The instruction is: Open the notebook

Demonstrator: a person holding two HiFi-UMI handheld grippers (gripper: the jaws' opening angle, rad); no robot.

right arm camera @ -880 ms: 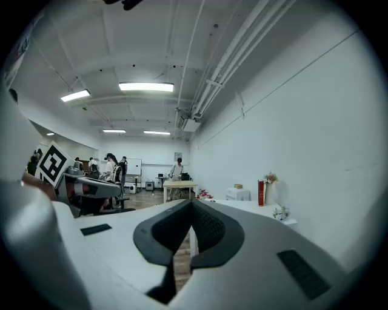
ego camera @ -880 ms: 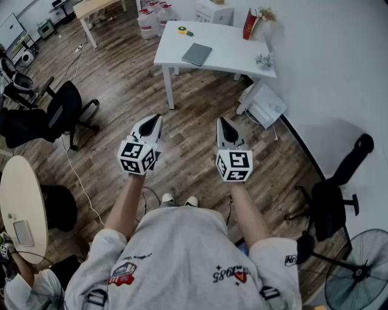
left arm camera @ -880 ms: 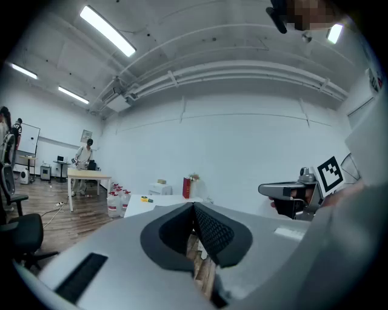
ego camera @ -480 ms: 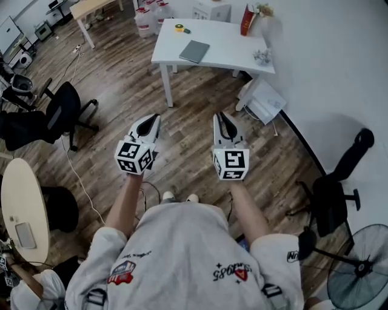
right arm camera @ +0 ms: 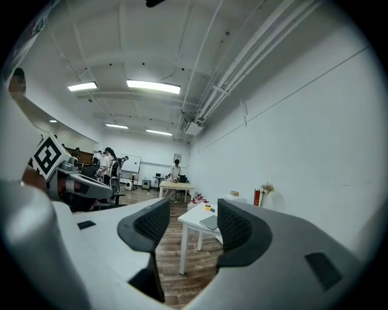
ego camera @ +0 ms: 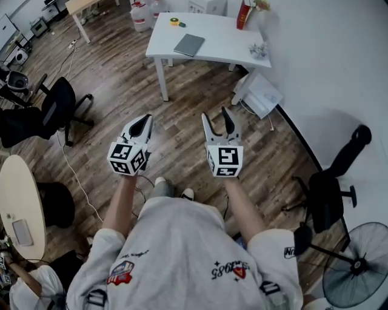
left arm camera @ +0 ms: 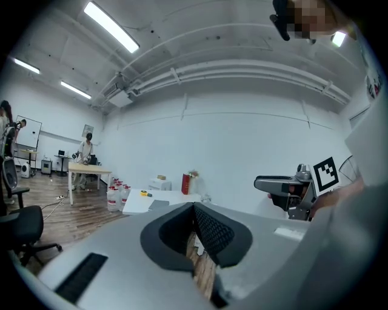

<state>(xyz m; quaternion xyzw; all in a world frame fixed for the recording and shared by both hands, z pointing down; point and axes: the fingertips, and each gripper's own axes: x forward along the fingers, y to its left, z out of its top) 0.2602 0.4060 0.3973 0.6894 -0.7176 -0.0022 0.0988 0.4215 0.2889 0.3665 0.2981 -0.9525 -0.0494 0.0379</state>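
Notebook (ego camera: pixel 189 45) lies shut and flat on the white worktop (ego camera: pixel 224 48), well apart from both arms. A red carton (ego camera: pixel 244 14) stands upright at its far edge, contents unseen. Over the wooden floor (ego camera: pixel 121 79), the left hand-held gripper (ego camera: pixel 144 120) points forward, jaws narrowed almost together, empty. Beside it, the right hand-held gripper (ego camera: pixel 215 115) gapes wide, empty.

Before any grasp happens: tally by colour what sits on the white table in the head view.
grey notebook: 1
yellow round item: 1
small green item beside it: 1
red upright box: 1
pale flower bunch: 1
silvery small cluster: 1
Total: 6
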